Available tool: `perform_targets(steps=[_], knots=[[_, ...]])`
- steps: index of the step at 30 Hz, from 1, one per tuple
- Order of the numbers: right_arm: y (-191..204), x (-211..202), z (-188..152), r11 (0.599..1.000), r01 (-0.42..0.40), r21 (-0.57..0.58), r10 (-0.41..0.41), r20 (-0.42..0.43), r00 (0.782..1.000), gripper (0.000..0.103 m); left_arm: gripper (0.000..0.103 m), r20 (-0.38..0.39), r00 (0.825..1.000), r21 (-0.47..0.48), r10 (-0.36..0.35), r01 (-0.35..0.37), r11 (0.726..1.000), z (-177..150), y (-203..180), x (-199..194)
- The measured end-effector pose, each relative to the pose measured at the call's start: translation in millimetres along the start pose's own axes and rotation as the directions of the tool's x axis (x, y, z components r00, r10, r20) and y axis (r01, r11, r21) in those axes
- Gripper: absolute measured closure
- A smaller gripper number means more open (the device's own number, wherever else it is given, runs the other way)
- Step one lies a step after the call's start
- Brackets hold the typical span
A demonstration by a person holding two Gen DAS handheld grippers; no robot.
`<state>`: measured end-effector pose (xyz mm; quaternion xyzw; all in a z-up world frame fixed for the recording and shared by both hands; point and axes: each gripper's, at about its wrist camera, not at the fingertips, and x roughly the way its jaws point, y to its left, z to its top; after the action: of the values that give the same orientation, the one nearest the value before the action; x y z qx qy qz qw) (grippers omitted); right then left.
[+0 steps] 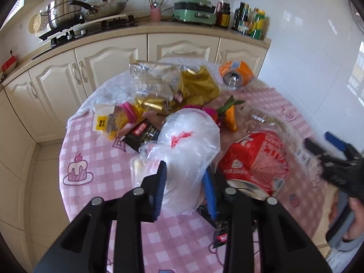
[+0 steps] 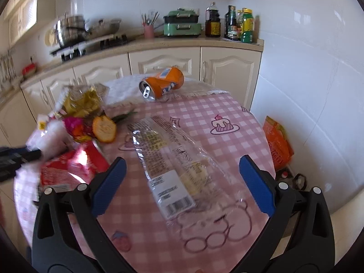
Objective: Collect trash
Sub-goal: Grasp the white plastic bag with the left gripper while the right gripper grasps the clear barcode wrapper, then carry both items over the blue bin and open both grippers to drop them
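Bench: one round bench (image 1: 95, 141) under a pink-and-white checked cloth printed with cake drawings, the trash strewn across it.
Cans, counted: two. One dented orange drink can (image 1: 236, 73) lies on its side at the far edge; one crushed red can (image 1: 254, 159) lies near the left gripper.
Clear plastic bags, counted: three in all. One crumpled clear plastic bag with red print (image 1: 188, 150), one clear wrapper over gold foil packaging (image 1: 152, 79) at the back, and one long flat clear wrapper with a barcode label (image 2: 168, 166).
Other trash, left to right in the left wrist view: one yellow-and-white small packet (image 1: 107, 122), one black snack wrapper with a red logo (image 1: 142, 134), one pink wrapper (image 1: 209, 111), one orange piece of fruit peel (image 1: 231, 118).
Left gripper (image 1: 185, 177): its fingers (image 1: 160, 186) stand partly closed on either side of the red-printed bag, the blue pads pressing into its bunched plastic.
Right gripper (image 2: 182, 177): fingers (image 2: 111, 182) spread wide, hovering over the barcode wrapper, which lies flat between them untouched.
Left wrist view only: the black snack wrapper, the yellow-and-white packet, and a sleeve with a hand (image 1: 341, 218) on the right gripper's handle.
Right wrist view only: one orange bag (image 2: 276, 143) on the floor against the white tiled wall, right of the bench.
Both views: one kitchen counter (image 2: 182, 43) behind, bearing steel pots, a pink utensil cup, a green cooker and a cluster of bottles.
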<state>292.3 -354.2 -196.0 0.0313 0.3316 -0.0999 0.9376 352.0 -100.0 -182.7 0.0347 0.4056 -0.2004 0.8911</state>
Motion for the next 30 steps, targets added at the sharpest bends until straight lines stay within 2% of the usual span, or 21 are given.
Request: perform_targets(steps=[6, 8, 9, 10, 16, 18, 21, 24, 27, 30], knots=[[12, 32, 1, 0.994, 0.008, -0.113, -0.017, -0.079, 0.997, 0.006, 0.079, 0.056, 0.996, -0.051, -0.069, 0.072, 0.996, -8, 4, -28], [12, 36, 0, 0.993, -0.011, -0.115, 0.0, -0.097, 0.995, 0.007, 0.079, 0.069, 0.994, -0.066, -0.079, 0.084, 0.994, -11, 5, -37], [12, 37, 0, 0.994, -0.022, -0.111, 0.01, -0.107, 0.994, 0.018, 0.079, 0.072, 0.994, -0.067, -0.08, 0.085, 0.994, -12, 5, -40], [12, 38, -1, 0.994, -0.031, -0.109, 0.018, -0.118, 0.993, 0.035, 0.079, 0.077, 0.994, -0.067, -0.078, 0.083, 0.994, -14, 5, -43], [13, 27, -4, 0.993, -0.033, -0.113, 0.019, -0.121, 0.992, 0.078, 0.079, 0.098, 0.993, -0.076, -0.071, 0.078, 0.994, -20, 11, -59], [10, 17, -4, 0.995, -0.028, -0.098, 0.018, -0.097, 0.995, 0.086, 0.079, 0.108, 0.991, -0.078, -0.074, 0.082, 0.994, -23, 12, -65], [4, -6, -1, 0.998, -0.012, -0.069, 0.009, -0.04, 0.999, 0.089, 0.079, 0.138, 0.987, -0.086, -0.08, 0.093, 0.992, -27, 16, -80], [2, -44, 7, 0.999, -0.016, -0.035, 0.018, 0.052, 0.998, 0.089, 0.079, 0.179, 0.981, -0.104, -0.081, 0.1, 0.989, -32, 25, -101], [20, -86, 16, 0.996, -0.066, -0.057, 0.073, 0.135, 0.988, 0.089, 0.079, 0.217, 0.974, -0.127, -0.065, 0.095, 0.987, -38, 37, -124], [64, -124, 23, 0.979, -0.152, -0.136, 0.176, 0.19, 0.966, 0.089, 0.079, 0.248, 0.968, -0.153, -0.032, 0.072, 0.986, -48, 55, -146]])
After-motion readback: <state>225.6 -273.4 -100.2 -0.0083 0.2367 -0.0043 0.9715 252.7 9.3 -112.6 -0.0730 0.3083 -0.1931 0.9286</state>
